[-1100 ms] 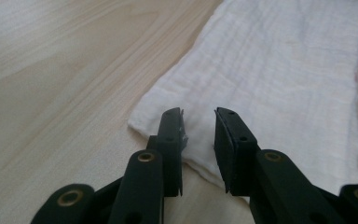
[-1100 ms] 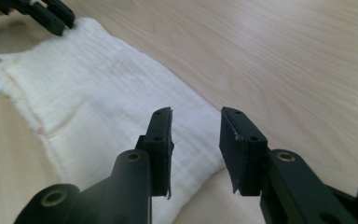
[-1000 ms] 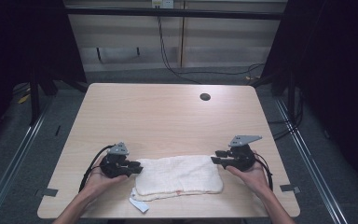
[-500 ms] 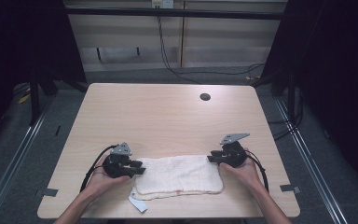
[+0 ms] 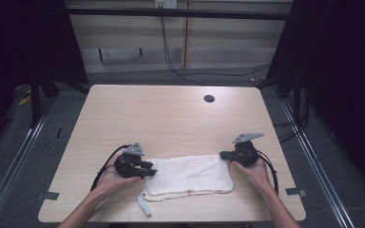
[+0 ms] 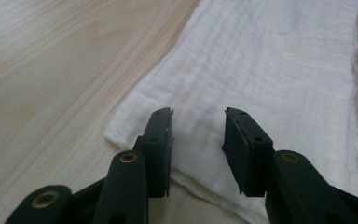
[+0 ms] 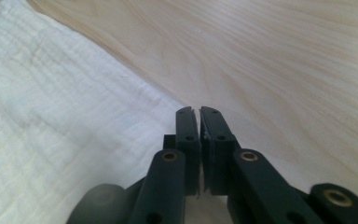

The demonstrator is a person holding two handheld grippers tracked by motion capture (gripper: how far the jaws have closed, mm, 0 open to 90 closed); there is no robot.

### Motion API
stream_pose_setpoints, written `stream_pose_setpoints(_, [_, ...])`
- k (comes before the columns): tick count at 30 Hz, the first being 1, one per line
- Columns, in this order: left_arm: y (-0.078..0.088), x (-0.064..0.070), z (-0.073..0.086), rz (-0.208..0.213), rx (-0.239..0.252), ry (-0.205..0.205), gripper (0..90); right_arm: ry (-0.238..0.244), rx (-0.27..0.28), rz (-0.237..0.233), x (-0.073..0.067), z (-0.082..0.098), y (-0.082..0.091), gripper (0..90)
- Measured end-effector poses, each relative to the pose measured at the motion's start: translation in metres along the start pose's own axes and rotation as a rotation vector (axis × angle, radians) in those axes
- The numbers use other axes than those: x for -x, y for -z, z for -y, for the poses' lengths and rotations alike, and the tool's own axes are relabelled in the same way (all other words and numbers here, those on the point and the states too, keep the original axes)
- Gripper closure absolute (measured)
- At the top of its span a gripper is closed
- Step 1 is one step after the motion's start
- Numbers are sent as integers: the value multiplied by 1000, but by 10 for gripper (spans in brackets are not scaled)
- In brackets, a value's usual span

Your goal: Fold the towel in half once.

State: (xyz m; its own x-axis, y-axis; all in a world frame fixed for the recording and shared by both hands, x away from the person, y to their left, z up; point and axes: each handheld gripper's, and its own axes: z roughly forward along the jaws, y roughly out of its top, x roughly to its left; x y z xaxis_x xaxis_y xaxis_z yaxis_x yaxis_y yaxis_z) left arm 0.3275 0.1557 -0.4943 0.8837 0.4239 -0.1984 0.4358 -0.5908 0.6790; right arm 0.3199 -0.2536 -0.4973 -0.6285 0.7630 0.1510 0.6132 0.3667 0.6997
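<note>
A: Where is the white cloth (image 5: 188,175) sitting?

B: Folded into a flat band on the near part of the worktop (image 5: 171,118), well on the person's side of the dark round hole (image 5: 209,99). A loose strip (image 5: 144,204) trails from the cloth's near left corner.

A: And the left claw (image 6: 198,128)?

B: At the cloth's left end. Its jaws have just been opening and now stand apart over the corner, the fabric lying flat under the gap with neither pad pressing on it. Judging from that, it is either letting go or setting up a fresh bite on that end.

A: The right claw (image 7: 199,116)?

B: At the cloth's right end, right over the edge. Its jaws have just been closing and now stand almost together, with only a slit between the pads. I can't tell from the right gripper view whether any fabric is pinched; the edge of the cloth lies just left of the tips.

A: Why one claw at each end?

B: Probably to take both short ends at once, so the band can be lifted or folded evenly without sagging to one side.
</note>
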Motion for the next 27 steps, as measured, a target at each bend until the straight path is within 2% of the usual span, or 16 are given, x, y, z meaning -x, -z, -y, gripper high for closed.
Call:
stream_pose_setpoints(3, [6, -2, -2, -2, 26, 17, 598, -1, 15, 2, -4, 0, 4, 749])
stream_pose_setpoints(5, [10, -7, -4, -6, 19, 35, 580, -3, 41, -8, -10, -3, 9, 721])
stream_pose_setpoints(6, [11, -11, -7, 0, 8, 33, 581, 0, 53, -17, -14, -5, 11, 708])
stream_pose_setpoints(8, [12, -17, -13, -31, 23, 60, 575, 20, 67, -51, -23, -7, 14, 698])
stream_pose_setpoints(9, [12, -20, -16, -29, 24, 61, 566, 30, 66, -47, -29, -8, 15, 685])
stream_pose_setpoints(10, [12, -22, -18, -20, 46, 62, 566, 37, 70, -65, -34, -9, 16, 676])
stream_pose_setpoints(13, [11, -27, -19, -12, 61, 80, 541, 68, 71, -115, -50, -12, 16, 666])
stream_pose_setpoints(15, [11, -28, -19, -3, 51, 83, 514, 82, 71, -142, -59, -15, 13, 666])
stream_pose_setpoints(16, [11, -29, -19, -16, 43, 77, 493, 81, 67, -155, -63, -16, 11, 669])
stream_pose_setpoints(18, [12, -33, -17, -11, 58, 98, 493, 91, 58, -186, -72, -19, 5, 672])
stream_pose_setpoints(20, [11, -36, -16, -20, 42, 94, 495, 110, 52, -218, -81, -22, -2, 681])
stream_pose_setpoints(21, [11, -36, -15, -11, 54, 99, 499, 122, 42, -231, -87, -24, -5, 681])
stream_pose_setpoints(23, [12, -36, -15, -27, 46, 87, 500, 145, 32, -251, -98, -28, -11, 681])
stream_pose_setpoints(27, [17, -36, -14, -27, 60, 81, 493, 175, 31, -296, -120, -34, -19, 678])
